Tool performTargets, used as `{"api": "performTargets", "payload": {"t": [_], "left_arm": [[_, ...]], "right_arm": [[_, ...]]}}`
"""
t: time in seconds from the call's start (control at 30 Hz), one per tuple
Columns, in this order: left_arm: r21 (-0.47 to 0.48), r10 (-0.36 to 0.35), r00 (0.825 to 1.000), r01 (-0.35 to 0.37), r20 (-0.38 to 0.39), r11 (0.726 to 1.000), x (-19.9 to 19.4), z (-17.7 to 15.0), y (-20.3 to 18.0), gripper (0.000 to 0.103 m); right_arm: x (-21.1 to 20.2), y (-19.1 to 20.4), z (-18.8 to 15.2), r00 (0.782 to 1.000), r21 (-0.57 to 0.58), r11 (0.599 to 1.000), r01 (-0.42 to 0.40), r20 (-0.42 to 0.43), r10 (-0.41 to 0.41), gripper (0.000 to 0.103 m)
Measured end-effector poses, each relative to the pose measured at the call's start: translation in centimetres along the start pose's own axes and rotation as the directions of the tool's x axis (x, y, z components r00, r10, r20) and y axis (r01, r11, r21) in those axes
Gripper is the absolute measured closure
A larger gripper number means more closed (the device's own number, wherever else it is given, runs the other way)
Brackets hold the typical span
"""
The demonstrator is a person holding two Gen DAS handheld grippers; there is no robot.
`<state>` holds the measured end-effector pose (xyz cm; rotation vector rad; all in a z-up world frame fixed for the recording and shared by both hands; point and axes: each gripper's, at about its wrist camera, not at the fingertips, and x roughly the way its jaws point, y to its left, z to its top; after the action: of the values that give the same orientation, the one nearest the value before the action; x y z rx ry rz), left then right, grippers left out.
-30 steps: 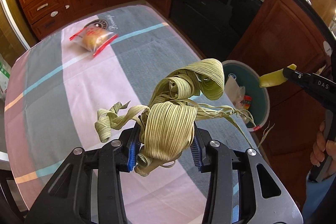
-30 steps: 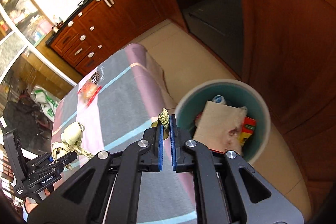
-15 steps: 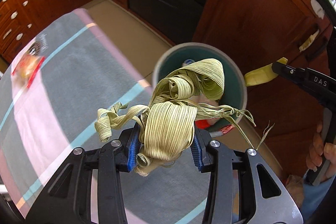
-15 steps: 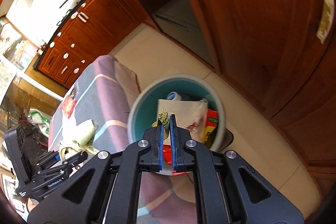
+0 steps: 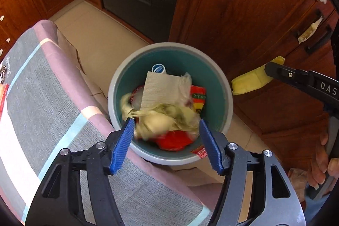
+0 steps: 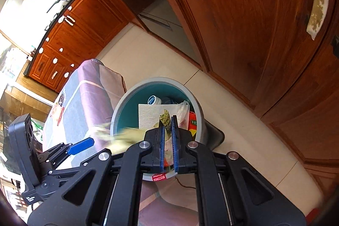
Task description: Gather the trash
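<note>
Left gripper (image 5: 166, 129), jaws just opening, is releasing husk (image 5: 163, 120) over bin (image 5: 118, 82); right gripper (image 6: 167, 130) is clamping a leaf (image 6: 165, 120).

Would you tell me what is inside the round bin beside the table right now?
Inside the bin: a paper napkin, a blue-lidded container, red wrappers, a clear bag and blurred leaf strips. Whatever lies beneath them is covered.
</note>
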<state>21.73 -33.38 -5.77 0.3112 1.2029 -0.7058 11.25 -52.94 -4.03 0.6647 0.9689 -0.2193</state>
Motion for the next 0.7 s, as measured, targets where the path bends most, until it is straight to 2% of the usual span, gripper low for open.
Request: {"api": "performTargets", "payload": {"t": [0.17, 0.33, 0.53, 0.57, 0.63, 0.67, 0.7], "left_arm": [[-0.039, -0.005, 1.000, 0.004, -0.016, 0.999, 0.4, -0.4, 1.6, 0.032], [-0.069, 0.016, 1.000, -0.016, 0.010, 0.998, -0.7, -1.1, 3.0, 0.009], [-0.092, 0.009, 1.000, -0.006, 0.025, 0.996, -1.3, -2.0, 4.1, 0.004], [-0.093, 0.011, 1.000, -0.009, 0.021, 0.996, -1.3, -2.3, 4.1, 0.004], [-0.096, 0.015, 1.000, -0.014, 0.008, 0.995, -1.1, -2.6, 4.0, 0.004], [-0.098, 0.015, 1.000, -0.015, 0.000, 0.995, -1.2, -2.8, 3.9, 0.004], [-0.101, 0.015, 1.000, -0.015, -0.008, 0.995, -1.0, -3.0, 3.9, 0.004]], "right_arm": [[1.5, 0.7, 0.2, 1.000, -0.013, 1.000, 0.002, -0.029, -0.002, 0.097], [3.3, 1.9, 0.2, 0.998, -0.033, 0.999, -0.009, -0.065, 0.007, 0.097], [4.9, 3.7, 0.6, 0.996, -0.058, 0.998, -0.018, -0.091, 0.013, 0.092], [5.1, 3.9, 0.6, 0.995, -0.058, 0.998, -0.022, -0.096, 0.016, 0.087], [5.4, 4.2, 0.6, 0.995, -0.053, 0.998, -0.026, -0.099, 0.021, 0.063], [5.5, 4.4, 0.5, 0.995, -0.052, 0.998, -0.025, -0.096, 0.020, 0.048], [5.5, 4.5, 0.4, 0.995, -0.053, 0.998, -0.022, -0.093, 0.017, 0.043]]}}
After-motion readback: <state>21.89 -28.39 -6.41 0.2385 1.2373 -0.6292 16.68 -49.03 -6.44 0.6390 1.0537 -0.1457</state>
